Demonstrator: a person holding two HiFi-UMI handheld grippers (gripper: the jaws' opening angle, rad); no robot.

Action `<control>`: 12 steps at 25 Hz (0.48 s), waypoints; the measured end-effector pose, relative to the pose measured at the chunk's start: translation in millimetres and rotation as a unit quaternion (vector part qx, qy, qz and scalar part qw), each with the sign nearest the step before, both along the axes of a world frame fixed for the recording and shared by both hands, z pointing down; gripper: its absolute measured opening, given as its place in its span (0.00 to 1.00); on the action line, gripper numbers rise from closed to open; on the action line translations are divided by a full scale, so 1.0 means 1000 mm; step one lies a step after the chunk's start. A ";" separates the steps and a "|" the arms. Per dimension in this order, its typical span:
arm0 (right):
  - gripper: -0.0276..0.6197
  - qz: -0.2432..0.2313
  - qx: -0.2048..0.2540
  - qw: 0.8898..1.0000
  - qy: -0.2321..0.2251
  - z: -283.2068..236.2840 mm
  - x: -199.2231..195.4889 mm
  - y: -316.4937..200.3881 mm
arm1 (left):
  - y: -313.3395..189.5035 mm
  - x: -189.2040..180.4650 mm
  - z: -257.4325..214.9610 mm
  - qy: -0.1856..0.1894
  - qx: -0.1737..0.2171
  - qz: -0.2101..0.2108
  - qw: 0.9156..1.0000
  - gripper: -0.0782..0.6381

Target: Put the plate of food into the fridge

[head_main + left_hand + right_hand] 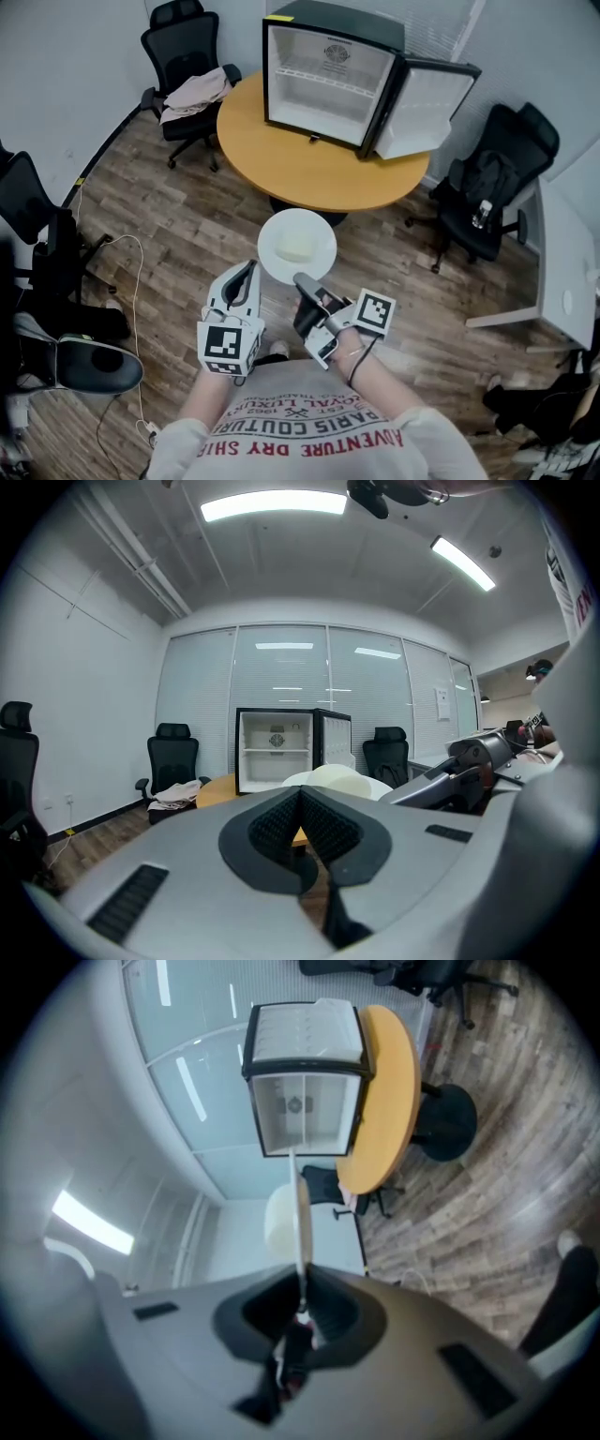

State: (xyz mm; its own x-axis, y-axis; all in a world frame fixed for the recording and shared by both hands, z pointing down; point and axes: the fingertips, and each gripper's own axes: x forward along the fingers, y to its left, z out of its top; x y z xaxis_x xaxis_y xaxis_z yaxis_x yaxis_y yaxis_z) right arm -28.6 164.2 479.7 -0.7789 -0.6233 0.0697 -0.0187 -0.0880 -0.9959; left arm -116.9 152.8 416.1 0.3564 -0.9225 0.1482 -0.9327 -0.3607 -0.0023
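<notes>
A white plate [297, 246] with a pale lump of food [296, 249] hangs in the air in front of me, short of the round table. My right gripper [306, 285] is shut on the plate's near rim; in the right gripper view the plate [302, 1222] runs edge-on out of the closed jaws. Beside it, my left gripper [246, 277] is shut and holds nothing. In the left gripper view the plate [339, 780] shows just past the closed jaws. The mini fridge [330, 77] stands on the table, its door [424, 108] swung open to the right and its shelves bare.
The round wooden table [309, 159] carries only the fridge. One office chair with cloth on it [192, 89] stands at the back left, another black chair [489, 192] at the right. A white desk [564, 272] is at far right. A cable [136, 309] lies on the wooden floor.
</notes>
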 end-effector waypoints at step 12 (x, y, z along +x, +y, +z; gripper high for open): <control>0.10 -0.019 -0.018 1.000 0.006 0.018 -0.008 -0.094 | -0.088 -0.007 0.019 0.006 -0.014 -0.021 1.000 0.14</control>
